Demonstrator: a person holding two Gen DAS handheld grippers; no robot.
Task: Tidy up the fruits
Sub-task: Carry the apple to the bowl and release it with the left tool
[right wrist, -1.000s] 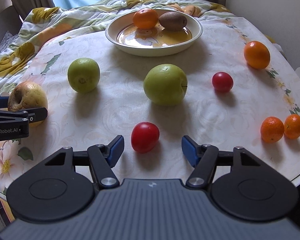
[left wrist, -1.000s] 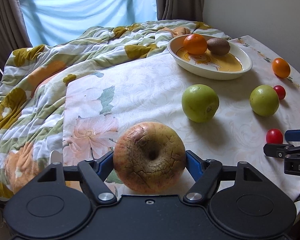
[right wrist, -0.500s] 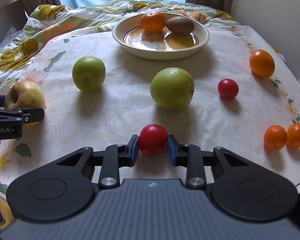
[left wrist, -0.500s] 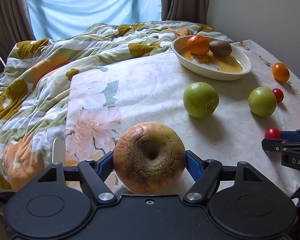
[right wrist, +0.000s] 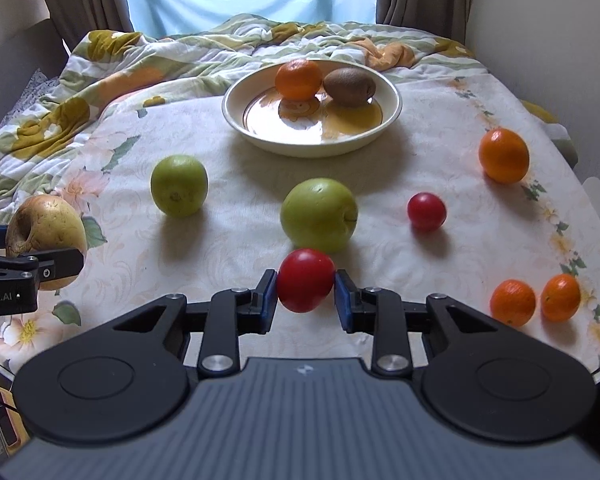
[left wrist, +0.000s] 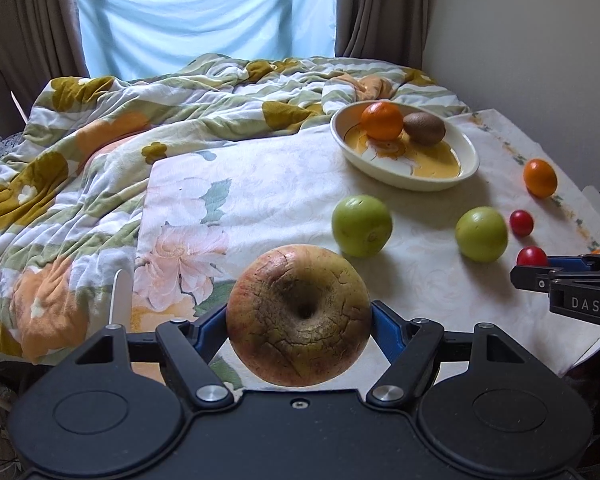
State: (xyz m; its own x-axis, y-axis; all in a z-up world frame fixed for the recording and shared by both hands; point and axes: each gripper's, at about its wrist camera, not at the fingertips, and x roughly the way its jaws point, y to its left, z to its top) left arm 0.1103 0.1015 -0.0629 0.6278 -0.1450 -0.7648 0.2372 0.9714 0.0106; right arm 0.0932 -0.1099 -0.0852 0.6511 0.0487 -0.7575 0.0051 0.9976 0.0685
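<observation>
My left gripper (left wrist: 298, 316) is shut on a cracked yellow-brown apple (left wrist: 298, 314) and holds it above the table's near left edge; it also shows in the right wrist view (right wrist: 46, 236). My right gripper (right wrist: 305, 294) is shut on a red tomato (right wrist: 305, 280), lifted just above the cloth. A cream bowl (right wrist: 392, 108) at the back holds an orange (right wrist: 299, 79) and a kiwi (right wrist: 350, 86). Two green apples (right wrist: 179, 185) (right wrist: 319, 214) lie between the grippers and the bowl.
A second red tomato (right wrist: 427, 212), a large orange (right wrist: 503, 155) and two small oranges (right wrist: 513, 303) (right wrist: 561, 297) lie on the table's right side. A rumpled floral blanket (left wrist: 100, 152) covers the bed to the left and behind. A wall runs along the right.
My right gripper closed on the red tomato and lifted it slightly. My left gripper rose with the cracked apple still in it.
</observation>
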